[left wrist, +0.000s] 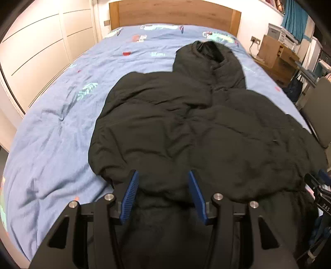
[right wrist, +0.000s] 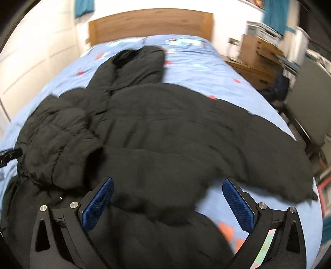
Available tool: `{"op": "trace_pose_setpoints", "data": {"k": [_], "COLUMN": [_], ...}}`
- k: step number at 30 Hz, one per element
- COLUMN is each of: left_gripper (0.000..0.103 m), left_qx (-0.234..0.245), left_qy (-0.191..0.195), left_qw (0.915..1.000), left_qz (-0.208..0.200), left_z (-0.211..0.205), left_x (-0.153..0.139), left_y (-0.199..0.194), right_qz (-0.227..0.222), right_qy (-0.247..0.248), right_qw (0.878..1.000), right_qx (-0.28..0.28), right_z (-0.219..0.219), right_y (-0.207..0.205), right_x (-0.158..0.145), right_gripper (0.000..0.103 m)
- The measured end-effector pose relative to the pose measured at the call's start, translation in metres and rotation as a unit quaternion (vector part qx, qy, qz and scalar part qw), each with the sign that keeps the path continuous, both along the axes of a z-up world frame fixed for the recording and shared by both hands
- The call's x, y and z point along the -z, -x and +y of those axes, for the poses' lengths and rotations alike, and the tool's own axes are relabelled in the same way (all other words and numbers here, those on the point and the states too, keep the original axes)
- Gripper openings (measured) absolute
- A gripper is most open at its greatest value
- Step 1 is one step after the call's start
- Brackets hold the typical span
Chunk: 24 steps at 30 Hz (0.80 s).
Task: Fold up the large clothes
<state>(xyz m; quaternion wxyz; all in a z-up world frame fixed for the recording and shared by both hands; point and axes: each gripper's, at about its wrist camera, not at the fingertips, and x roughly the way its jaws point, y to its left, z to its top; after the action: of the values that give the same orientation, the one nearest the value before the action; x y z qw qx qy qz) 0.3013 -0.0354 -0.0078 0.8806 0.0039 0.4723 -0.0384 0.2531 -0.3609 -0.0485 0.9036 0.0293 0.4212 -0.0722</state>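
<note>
Blue patterned bed carries a black hooded puffer jacket at frame centre. Both the left claw and right claw gape empty. Bulky, soft, probably slippery; pinch the hem.

Your black puffer jacket is running off the left wrist view's bottom edge, and motion is blurring its near sleeve in the right wrist view.

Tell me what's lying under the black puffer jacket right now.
The black puffer jacket lies on a blue printed bedspread, which shows on both sides and up to the wooden headboard. Anything beneath the jacket itself is covered and cannot be seen.
</note>
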Motion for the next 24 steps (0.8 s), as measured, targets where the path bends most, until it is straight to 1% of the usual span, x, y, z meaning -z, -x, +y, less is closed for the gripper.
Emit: {"op": "trace_pose_setpoints", "data": {"k": [4,7,9,12,15,17,18,19,20,23,24], "left_gripper": [0.048,0.048,0.048,0.048,0.048,0.048,0.048,0.048,0.048,0.048,0.048], "left_qx": [0.012,0.017,0.018,0.015,0.006,-0.006,-0.014,-0.022,-0.027,-0.045,-0.051], "left_qy": [0.028,0.041,0.048,0.049,0.038,0.042,0.045,0.045,0.044,0.04,0.039], "left_qw": [0.9994,0.9988,0.9985,0.9984,0.9988,0.9987,0.9986,0.9986,0.9986,0.9982,0.9979], "left_qz": [-0.013,-0.018,-0.018,-0.025,-0.031,-0.027,-0.023,-0.019,-0.015,-0.002,0.001], "left_z": [-0.011,-0.014,-0.014,-0.009,0.0,0.007,0.013,0.017,0.021,0.035,0.039], "left_x": [-0.021,-0.035,-0.043,-0.054,-0.061,-0.063,-0.062,-0.06,-0.058,-0.051,-0.05], "left_y": [0.029,0.048,0.059,0.074,0.087,0.096,0.099,0.102,0.105,0.109,0.111], "right_qz": [-0.009,-0.018,-0.022,-0.018,-0.026,-0.032,-0.039,-0.042,-0.048,-0.057,-0.061], "right_qy": [-0.032,-0.06,-0.079,-0.134,-0.184,-0.224,-0.252,-0.267,-0.291,-0.332,-0.347], "right_qw": [0.999,0.995,0.991,0.98,0.965,0.951,0.94,0.933,0.924,0.906,0.898], "right_qx": [0.042,0.079,0.106,0.146,0.187,0.213,0.228,0.236,0.246,0.258,0.264], "right_z": [-0.046,-0.088,-0.116,-0.163,-0.206,-0.233,-0.249,-0.257,-0.268,-0.283,-0.29], "right_y": [0.032,0.057,0.074,0.091,0.104,0.11,0.112,0.111,0.111,0.104,0.1], "right_x": [-0.001,0.005,0.011,0.027,0.042,0.053,0.061,0.065,0.073,0.085,0.09], "right_gripper": [0.102,0.102,0.102,0.102,0.102,0.103,0.103,0.103,0.103,0.103,0.103]}}
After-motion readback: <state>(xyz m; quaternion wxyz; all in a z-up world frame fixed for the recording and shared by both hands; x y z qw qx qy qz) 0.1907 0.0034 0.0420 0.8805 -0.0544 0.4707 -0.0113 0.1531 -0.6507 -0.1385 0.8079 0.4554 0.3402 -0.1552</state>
